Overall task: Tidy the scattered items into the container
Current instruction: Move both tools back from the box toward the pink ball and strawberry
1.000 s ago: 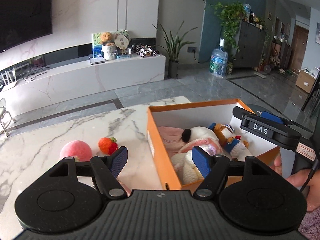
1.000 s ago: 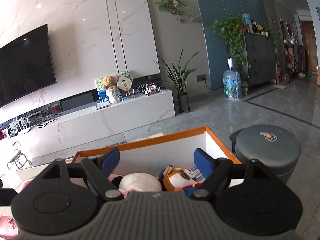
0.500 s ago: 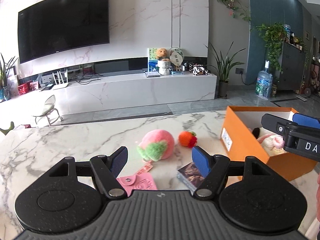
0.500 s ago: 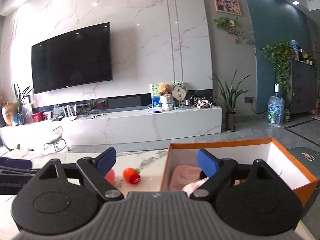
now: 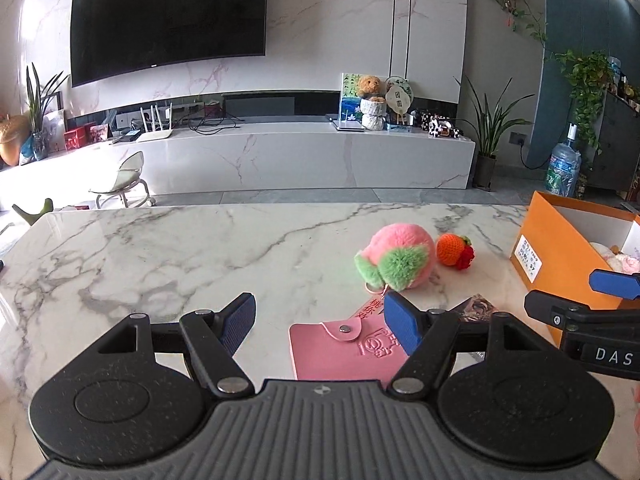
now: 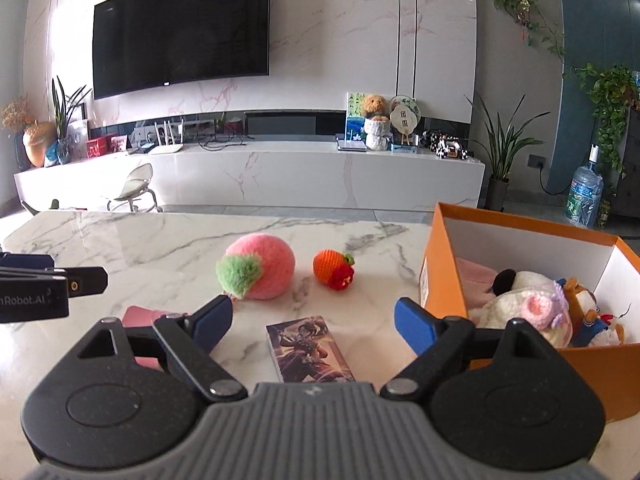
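Both grippers hang over the marble table point(image 6: 120, 240), fingers apart and empty: the left gripper point(image 5: 318, 322) above a pink card holder point(image 5: 344, 350), the right gripper point(image 6: 312, 320) above a picture card point(image 6: 308, 350). Its fingers have just been opening, nothing between them. The orange box point(image 6: 444, 276) sits right; flat items likely need low, edge-on pinches.

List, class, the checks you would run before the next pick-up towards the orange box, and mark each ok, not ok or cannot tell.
1. Left tool open and empty: ok.
2. Right tool open and empty: ok.
3. Picture card lies flat between the right tool's fingers: ok.
4. Pink card holder in front of the left tool: ok.
5. Orange box has room left: ok.
6. Plush peach and crocheted strawberry boxed: not ok.
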`<action>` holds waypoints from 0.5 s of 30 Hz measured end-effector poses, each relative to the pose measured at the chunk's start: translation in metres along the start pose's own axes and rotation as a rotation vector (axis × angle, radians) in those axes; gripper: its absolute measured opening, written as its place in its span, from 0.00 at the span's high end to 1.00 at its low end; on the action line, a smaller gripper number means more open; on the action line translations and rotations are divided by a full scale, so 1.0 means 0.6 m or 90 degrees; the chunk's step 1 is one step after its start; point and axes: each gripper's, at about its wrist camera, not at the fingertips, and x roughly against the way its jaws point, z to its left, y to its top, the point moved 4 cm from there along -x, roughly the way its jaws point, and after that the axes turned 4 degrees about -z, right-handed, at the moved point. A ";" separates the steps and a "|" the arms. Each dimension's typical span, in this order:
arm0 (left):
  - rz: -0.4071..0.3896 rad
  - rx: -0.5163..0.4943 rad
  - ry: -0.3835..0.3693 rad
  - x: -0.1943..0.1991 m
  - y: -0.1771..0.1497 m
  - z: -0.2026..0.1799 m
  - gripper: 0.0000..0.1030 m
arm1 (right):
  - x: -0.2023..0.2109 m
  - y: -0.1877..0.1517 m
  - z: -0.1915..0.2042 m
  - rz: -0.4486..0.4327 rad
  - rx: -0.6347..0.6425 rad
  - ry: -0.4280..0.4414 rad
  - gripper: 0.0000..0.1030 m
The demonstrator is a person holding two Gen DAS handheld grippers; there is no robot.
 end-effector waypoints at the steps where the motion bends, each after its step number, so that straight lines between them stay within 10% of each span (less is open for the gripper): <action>1: 0.006 -0.003 0.002 -0.008 -0.006 0.001 0.19 | -0.008 -0.005 0.000 0.008 0.004 -0.003 0.13; 15: 0.062 -0.033 -0.022 -0.057 -0.069 -0.016 0.18 | -0.082 -0.041 0.017 0.044 0.105 -0.054 0.14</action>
